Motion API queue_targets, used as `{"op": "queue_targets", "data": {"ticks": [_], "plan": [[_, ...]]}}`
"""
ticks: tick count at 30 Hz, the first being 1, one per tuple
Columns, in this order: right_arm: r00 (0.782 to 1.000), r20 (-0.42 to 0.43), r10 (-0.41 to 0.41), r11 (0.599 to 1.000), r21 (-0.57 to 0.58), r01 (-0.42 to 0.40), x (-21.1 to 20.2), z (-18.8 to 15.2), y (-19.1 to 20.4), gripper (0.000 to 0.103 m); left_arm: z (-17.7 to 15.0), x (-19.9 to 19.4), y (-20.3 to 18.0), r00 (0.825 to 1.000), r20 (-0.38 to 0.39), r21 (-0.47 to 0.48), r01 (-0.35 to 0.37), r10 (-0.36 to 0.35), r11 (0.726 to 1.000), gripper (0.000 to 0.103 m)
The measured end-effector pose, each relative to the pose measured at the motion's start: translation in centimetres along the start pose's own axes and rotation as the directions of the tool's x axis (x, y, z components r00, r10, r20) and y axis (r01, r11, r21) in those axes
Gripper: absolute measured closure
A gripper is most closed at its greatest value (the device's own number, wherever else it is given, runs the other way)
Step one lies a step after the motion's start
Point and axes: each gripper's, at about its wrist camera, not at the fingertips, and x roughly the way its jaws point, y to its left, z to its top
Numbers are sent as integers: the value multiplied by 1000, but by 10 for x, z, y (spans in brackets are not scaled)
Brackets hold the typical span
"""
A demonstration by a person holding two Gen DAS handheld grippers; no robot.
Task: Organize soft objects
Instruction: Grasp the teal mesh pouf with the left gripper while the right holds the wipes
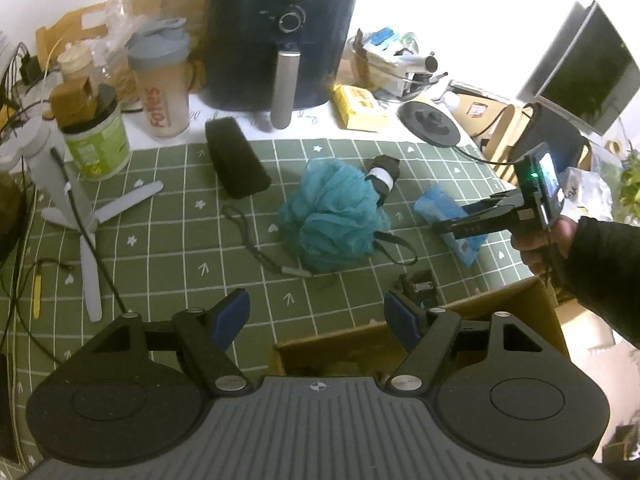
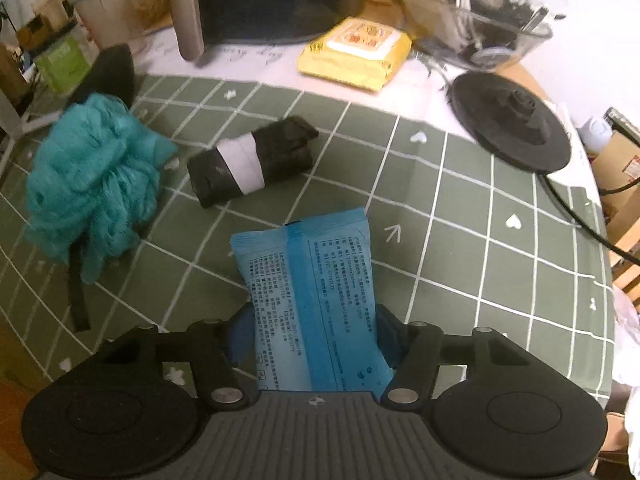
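Observation:
A blue tissue pack lies between the fingers of my right gripper, which is shut on it just above the green checked cloth; the same pack and right gripper show in the left wrist view. A teal bath pouf sits mid-cloth. A black roll with a white band lies beside it. My left gripper is open and empty, above the near edge of the cloth and a cardboard box.
A black air fryer, shaker bottle, green tub, black case, yellow wipes pack and black round base stand along the back. A white tripod and cables lie at left.

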Motion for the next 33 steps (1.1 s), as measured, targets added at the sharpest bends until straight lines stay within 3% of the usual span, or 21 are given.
{"op": "queue_targets", "data": {"ticks": [9,14,18,23,33], "plan": [[997,71,7,1000,28,-9,-44,-10,8,39,19,9,-3,1000,22,37,10,-11,999,29],[994,107,9,998,55,-15,-68,-18,11,39,34,19,-1,998,18,45,65,-66,997,29],[991,136,2,997,82,-14,-87,-27,14,39,47,34,1,995,-10,60,104,-104,993,28],[988,154,2,991,129,-22,-103,-39,17,39,60,56,-2,991,-47,115,131,-126,985,15],[983,183,-1,976,214,-39,-128,-60,26,39,89,119,3,981,-135,126,157,-140,980,11]]}}
